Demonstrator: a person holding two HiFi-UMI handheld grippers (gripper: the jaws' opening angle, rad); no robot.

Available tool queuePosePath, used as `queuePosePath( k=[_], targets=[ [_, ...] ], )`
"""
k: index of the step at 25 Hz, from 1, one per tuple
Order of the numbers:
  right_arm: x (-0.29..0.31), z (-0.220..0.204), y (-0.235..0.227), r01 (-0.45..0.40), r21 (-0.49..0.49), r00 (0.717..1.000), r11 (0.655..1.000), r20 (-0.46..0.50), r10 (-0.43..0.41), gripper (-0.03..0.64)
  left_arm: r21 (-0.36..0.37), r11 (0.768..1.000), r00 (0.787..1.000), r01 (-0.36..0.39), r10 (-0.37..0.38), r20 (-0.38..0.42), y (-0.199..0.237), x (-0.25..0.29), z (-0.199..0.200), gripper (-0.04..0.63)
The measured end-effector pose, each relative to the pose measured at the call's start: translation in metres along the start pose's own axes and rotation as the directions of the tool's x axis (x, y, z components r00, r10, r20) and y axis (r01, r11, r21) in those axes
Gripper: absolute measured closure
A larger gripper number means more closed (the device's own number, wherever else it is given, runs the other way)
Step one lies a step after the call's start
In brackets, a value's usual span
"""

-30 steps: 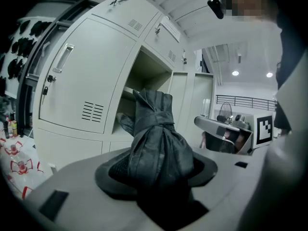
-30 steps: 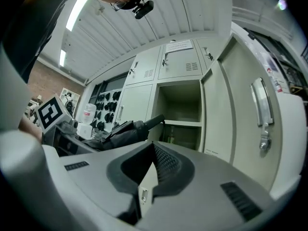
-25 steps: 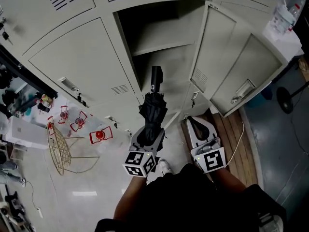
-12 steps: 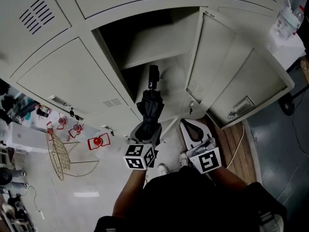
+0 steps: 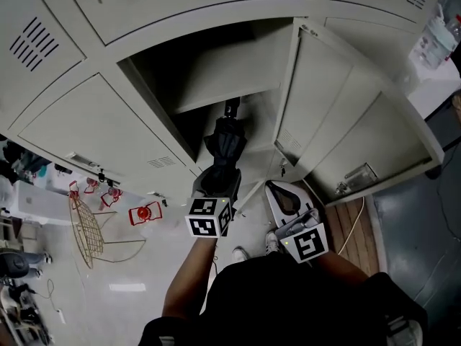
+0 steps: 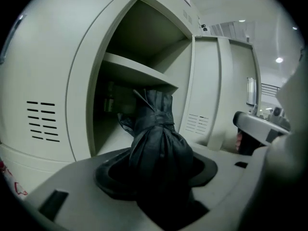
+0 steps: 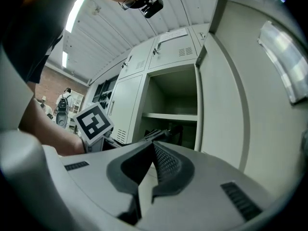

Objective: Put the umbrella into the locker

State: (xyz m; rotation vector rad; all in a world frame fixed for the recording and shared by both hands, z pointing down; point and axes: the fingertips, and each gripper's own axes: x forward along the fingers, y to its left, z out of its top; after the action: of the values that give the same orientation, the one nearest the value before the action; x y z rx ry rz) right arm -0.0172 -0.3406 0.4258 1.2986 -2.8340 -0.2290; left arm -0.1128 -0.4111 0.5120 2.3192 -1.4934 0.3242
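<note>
So the folded black umbrella [image 5: 225, 144] is pinched at its bunched fabric end by the left gripper [image 5: 218, 186]. In the left gripper view the dark pads are clamped on either side of that bundle [image 6: 159, 148], so it's a proper grip, not just resting there. The umbrella sticks out ahead of the gripper with its handle end [image 5: 230, 108] pointing into the open locker [image 5: 216, 56]. The far end sits right at the mouth of the lower space, just below the shelf [image 5: 223, 96]. The rest of it hangs outside the opening.

The right gripper [image 5: 287, 193] is off to the right of the umbrella and lower in the head view, near the person's body and not touching anything. In its own view the jaw tips are pressed together [image 7: 151, 146] with nothing between them.

The locker door [image 5: 324, 99] is swung wide to the right, and another door [image 5: 374, 150] past it hangs open too. To the left there are closed lockers with vent slots [image 5: 34, 42]. Down on the pale floor at the left there's a gold wire basket thing [image 5: 86, 225] and some red bits [image 5: 144, 212] beside it. A strip of wood flooring [image 5: 354, 222] shows at the right.
</note>
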Motion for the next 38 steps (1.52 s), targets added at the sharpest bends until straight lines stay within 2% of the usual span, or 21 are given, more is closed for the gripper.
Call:
queuePosePath(
  k=[8,13,19,23,25,28,33,38],
  targets=[
    [0.000,0.003,-0.011,-0.010,0.008,1.000,1.000,0.023,0.010,0.617,0.047,0.996,0.994,-0.077,0.081,-0.074,0.011,0.042,0.016,0.344],
    [0.001,-0.012,-0.012,-0.044,-0.032,0.999,0.999,-0.031,0.043,0.617,0.074,0.990,0.986,-0.122,0.129,-0.107,0.023,0.066,0.030,0.344],
    [0.004,-0.010,-0.015,-0.044,-0.018,0.999,0.999,-0.014,0.043,0.617,0.093,0.983,0.974,-0.159,0.172,-0.151,0.040,0.098,0.038,0.344],
    [0.000,-0.020,-0.015,-0.053,-0.047,0.997,0.997,-0.063,0.050,0.617,0.128,0.978,0.967,-0.163,0.184,-0.175,0.046,0.118,0.047,0.342],
    [-0.003,-0.022,-0.016,-0.042,-0.030,0.997,0.999,-0.059,0.040,0.617,0.149,0.975,0.964,-0.164,0.190,-0.186,0.050,0.127,0.051,0.342],
    [-0.004,-0.028,-0.021,-0.031,-0.023,0.996,0.999,-0.082,0.029,0.617,0.143,0.972,0.955,-0.184,0.211,-0.208,0.062,0.142,0.052,0.342],
    [-0.004,-0.034,-0.024,-0.019,-0.030,0.995,0.999,-0.093,0.017,0.617,0.125,0.976,0.951,-0.179,0.204,-0.234,0.069,0.163,0.051,0.339],
    [-0.005,-0.035,-0.026,-0.006,-0.026,0.995,1.000,-0.095,0.003,0.617,0.131,0.976,0.936,-0.177,0.208,-0.283,0.073,0.172,0.044,0.326]
  ],
)
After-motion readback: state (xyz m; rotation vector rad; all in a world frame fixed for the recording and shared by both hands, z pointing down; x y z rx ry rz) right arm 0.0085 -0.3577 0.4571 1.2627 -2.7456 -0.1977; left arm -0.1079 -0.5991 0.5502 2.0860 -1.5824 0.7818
